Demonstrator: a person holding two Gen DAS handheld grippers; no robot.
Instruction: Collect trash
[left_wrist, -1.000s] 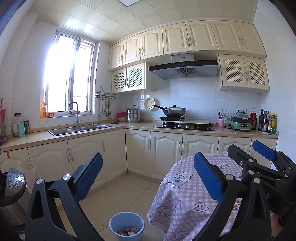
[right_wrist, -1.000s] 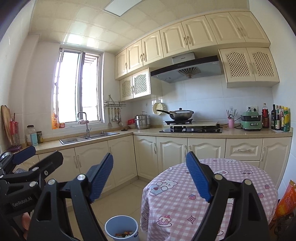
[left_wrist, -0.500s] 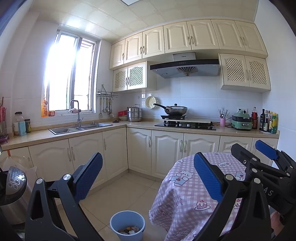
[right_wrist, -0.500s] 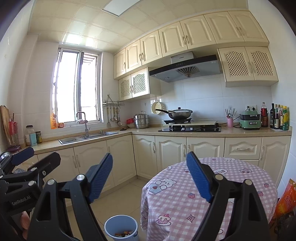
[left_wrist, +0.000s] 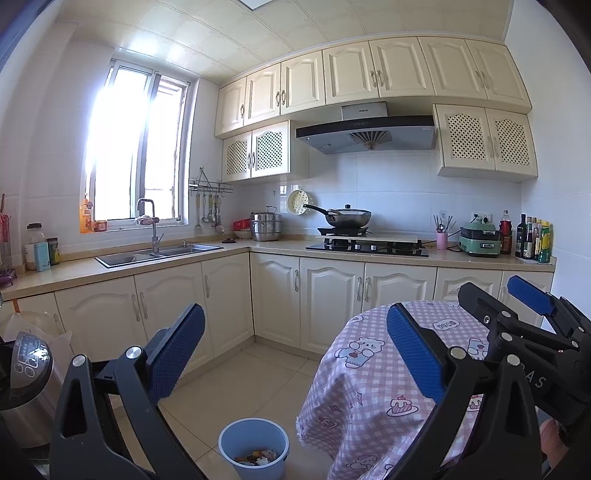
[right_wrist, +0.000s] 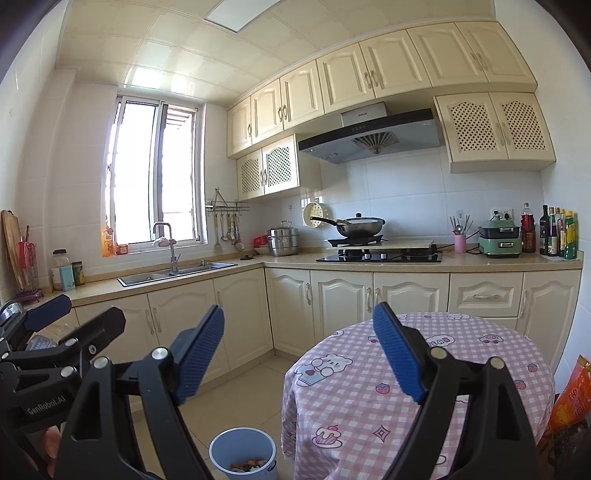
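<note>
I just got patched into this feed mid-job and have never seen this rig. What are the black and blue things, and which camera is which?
They are hand-held tongs, one per hand, each carrying its own camera. The left view looks along the left tongs, with the right tongs at its edge; the right view looks along the right tongs. Both are open and hold nothing. Ahead stands a round table in a pink checked cloth, nothing visible on it. A blue bin on the floor already holds scraps.

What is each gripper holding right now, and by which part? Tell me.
Nothing is held. The left gripper and the right gripper both stand wide open with empty space between their blue pads, above the blue trash bin beside the round table.
</note>
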